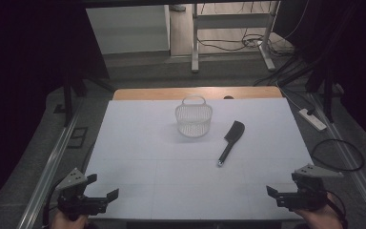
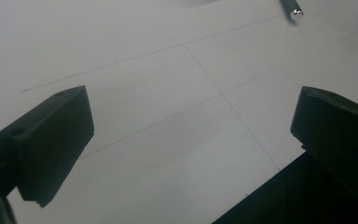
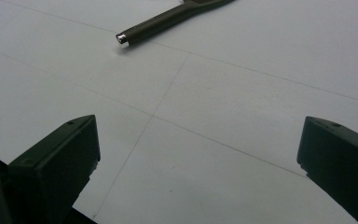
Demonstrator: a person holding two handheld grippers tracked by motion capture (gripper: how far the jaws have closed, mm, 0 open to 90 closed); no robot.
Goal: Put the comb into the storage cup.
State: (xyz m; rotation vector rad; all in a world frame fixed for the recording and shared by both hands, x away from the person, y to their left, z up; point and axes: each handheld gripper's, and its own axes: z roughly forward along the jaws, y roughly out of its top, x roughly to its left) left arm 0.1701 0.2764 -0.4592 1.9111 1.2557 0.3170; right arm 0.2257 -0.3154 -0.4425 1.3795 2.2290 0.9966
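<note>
Both the left gripper (image 1: 106,187) and right gripper (image 1: 272,193) are idling wide open and empty at the worktop's (image 1: 138,143) near corners, the black brush (image 1: 231,141) lying right of centre beside the white basket (image 1: 193,117).

Basket: white mesh basket (image 1: 193,120) on the surface (image 1: 138,143), centre rear.
Brush: black long-handled brush (image 1: 231,141), right of basket, apart.

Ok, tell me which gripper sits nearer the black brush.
The right gripper: the black brush lies right of the white basket, its handle tip toward that side.
</note>
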